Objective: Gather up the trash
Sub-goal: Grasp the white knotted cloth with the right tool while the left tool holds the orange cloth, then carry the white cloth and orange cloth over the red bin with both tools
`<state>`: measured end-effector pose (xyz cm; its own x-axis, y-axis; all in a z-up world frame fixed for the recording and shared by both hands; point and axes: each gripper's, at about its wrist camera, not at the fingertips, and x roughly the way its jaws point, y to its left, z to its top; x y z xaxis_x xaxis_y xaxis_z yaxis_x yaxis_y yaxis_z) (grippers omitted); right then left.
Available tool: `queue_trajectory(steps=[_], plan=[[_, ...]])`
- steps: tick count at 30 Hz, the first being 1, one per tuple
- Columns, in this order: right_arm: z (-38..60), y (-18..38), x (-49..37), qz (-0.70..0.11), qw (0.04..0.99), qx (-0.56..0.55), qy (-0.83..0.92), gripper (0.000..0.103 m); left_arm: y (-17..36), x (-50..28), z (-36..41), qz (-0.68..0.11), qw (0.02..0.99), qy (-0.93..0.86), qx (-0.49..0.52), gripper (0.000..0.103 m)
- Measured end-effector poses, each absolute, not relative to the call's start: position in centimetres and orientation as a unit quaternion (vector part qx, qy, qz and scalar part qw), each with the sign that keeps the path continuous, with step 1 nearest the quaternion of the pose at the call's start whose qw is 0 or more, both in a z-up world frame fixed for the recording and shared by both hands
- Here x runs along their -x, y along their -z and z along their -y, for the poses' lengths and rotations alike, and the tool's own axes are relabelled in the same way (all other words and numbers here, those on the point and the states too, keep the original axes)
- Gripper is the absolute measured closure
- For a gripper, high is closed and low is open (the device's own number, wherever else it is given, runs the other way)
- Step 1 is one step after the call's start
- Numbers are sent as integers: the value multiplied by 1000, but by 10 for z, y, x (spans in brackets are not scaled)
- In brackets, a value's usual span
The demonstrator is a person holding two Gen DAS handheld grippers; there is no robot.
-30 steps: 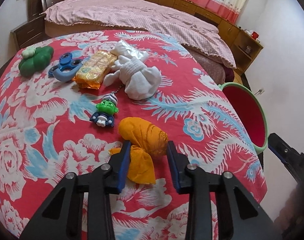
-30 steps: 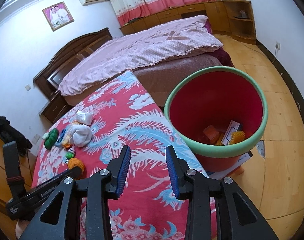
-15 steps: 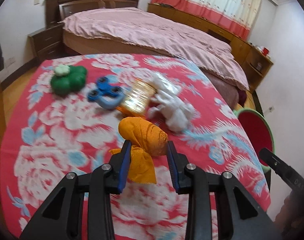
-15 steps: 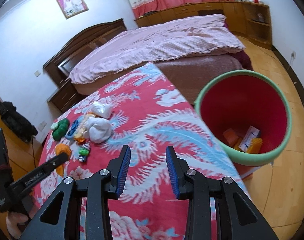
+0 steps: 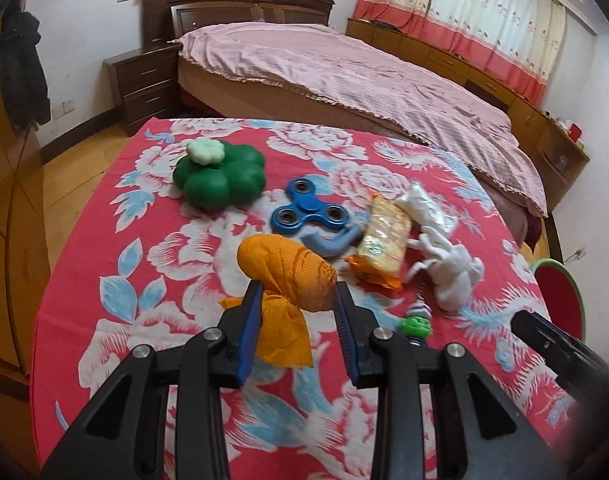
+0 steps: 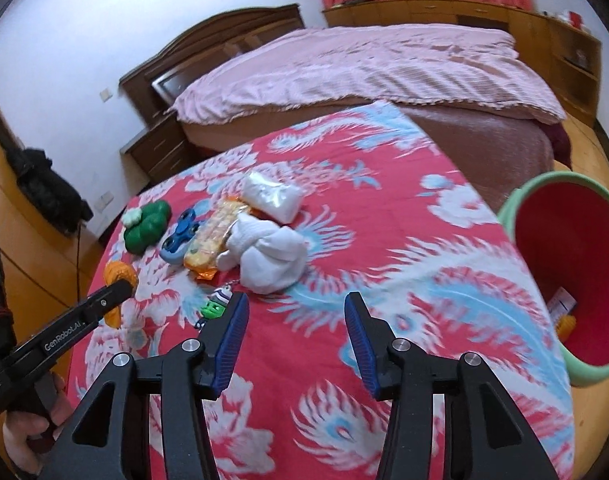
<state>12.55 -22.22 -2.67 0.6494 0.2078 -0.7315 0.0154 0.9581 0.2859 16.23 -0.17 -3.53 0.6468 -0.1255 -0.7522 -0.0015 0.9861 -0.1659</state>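
Left claw: clenched on orange wad, lifted for binning | Right claw: jaws just widened, empty, above table | Bin: far right.

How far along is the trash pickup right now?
Done: a few scraps already lie in the red bin. In hand: the left gripper clamps an orange wad. Left: the snack wrapper and white tissues; the right gripper, just opened, is empty.

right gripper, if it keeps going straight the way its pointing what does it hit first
Probably the bare red flowered cloth just right of the white rolled sock. The right gripper has just been opening with nothing between its jaws; depth is hard to judge, so it might clip the sock.
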Motion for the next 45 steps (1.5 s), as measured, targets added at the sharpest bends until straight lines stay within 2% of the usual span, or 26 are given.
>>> queue_trajectory(steps=[2,18,19,21,22,24,27,45], plan=[[216,30,-135,-421,897,-126,-55,43,38,-165,-2,-419,904,32,81,68],[192,55,-177,-442,889,-104,-63,43,55,-177,-7,-429,898,32,89,68],[193,56,-178,-443,888,-108,-63,45,55,-177,-7,-430,898,32,89,68],[195,58,-179,-448,884,-113,-62,63,56,-177,-6,-431,897,33,91,68],[195,58,-179,-448,885,-114,-61,64,56,-177,-6,-431,897,33,91,68],[197,57,-177,-446,886,-114,-59,75,56,-177,-6,-431,897,35,92,68],[199,53,-174,-441,888,-116,-60,82,54,-174,-3,-429,898,38,91,68],[233,11,-118,-390,908,-145,-48,82,19,-147,27,-408,905,84,82,68]])
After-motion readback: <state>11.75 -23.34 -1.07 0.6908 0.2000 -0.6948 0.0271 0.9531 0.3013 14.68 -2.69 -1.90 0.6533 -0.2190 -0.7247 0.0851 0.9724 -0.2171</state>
